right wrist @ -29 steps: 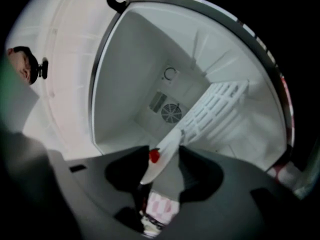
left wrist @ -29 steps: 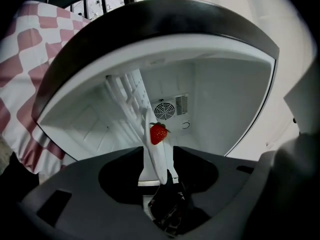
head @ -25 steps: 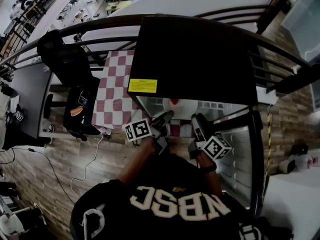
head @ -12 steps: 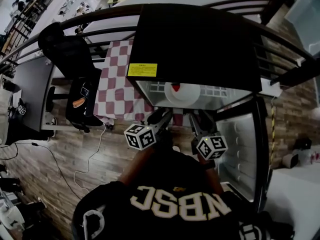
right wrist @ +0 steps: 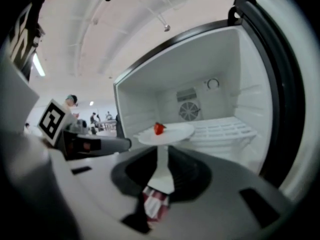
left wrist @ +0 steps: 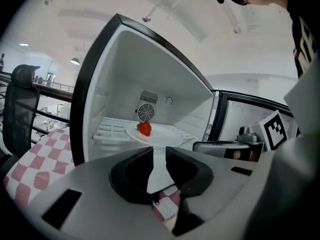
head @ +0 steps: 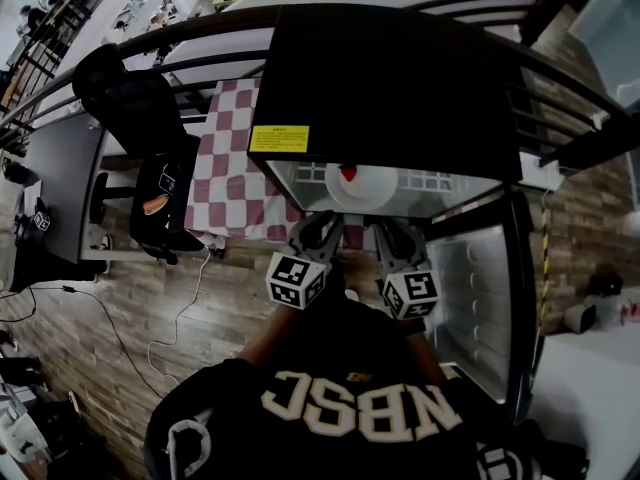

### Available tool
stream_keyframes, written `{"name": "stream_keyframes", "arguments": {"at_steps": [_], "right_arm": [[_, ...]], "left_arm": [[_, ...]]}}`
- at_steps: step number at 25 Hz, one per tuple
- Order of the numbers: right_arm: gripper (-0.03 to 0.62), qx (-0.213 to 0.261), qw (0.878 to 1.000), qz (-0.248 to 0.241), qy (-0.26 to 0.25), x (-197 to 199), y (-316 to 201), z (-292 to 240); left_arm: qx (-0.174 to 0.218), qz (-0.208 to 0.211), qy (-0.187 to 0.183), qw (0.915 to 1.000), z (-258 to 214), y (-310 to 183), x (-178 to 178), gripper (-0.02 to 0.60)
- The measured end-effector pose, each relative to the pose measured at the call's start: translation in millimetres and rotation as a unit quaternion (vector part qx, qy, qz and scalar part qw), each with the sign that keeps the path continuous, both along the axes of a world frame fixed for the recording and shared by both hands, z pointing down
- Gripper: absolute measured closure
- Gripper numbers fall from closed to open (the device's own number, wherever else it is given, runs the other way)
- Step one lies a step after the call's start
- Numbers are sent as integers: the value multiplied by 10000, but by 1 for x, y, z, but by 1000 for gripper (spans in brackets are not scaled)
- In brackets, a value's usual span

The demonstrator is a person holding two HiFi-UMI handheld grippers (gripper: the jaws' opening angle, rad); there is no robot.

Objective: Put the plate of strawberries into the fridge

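Note:
A white plate [head: 372, 188] with one red strawberry [head: 347, 174] rests on the white wire shelf inside the open black fridge [head: 390, 88]. The left gripper view shows the plate [left wrist: 159, 136] and strawberry [left wrist: 145, 129] straight ahead, and in the right gripper view the plate [right wrist: 170, 132] and strawberry [right wrist: 159, 128] sit the same way. My left gripper [head: 318, 228] and right gripper [head: 392, 234] hang side by side in front of the fridge opening, clear of the plate. Both pairs of jaws are closing to a narrow gap with nothing between them.
The fridge door [head: 480, 308] stands open at the right. A table with a red and white checked cloth [head: 235, 178] is left of the fridge, with a black chair [head: 135, 118] beside it. A curved railing [head: 120, 68] runs behind. A cable [head: 180, 328] lies on the wooden floor.
Both grippers have drawn back from the plate toward the person, and their jaws have narrowed. The plate with the strawberry stays on the fridge shelf.

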State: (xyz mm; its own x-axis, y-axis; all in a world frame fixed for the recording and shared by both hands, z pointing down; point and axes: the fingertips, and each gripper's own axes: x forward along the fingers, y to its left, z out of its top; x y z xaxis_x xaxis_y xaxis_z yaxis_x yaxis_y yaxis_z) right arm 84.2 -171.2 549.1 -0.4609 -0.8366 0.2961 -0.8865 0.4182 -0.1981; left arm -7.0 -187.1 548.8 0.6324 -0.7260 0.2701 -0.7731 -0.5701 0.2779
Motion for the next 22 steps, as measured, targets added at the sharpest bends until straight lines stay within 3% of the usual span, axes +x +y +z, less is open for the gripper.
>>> {"name": "stream_keyframes", "arguments": {"at_steps": [10,22], "right_arm": [[539,123,9995,-156,240,-8,-21,-4],[546,95,9993,-120,348,-4,-55,0]], "left_arm": [[36,160,-262,9995,5,-19,11,546],[-76,114,-202,9997,8,-49,18,548]]}}
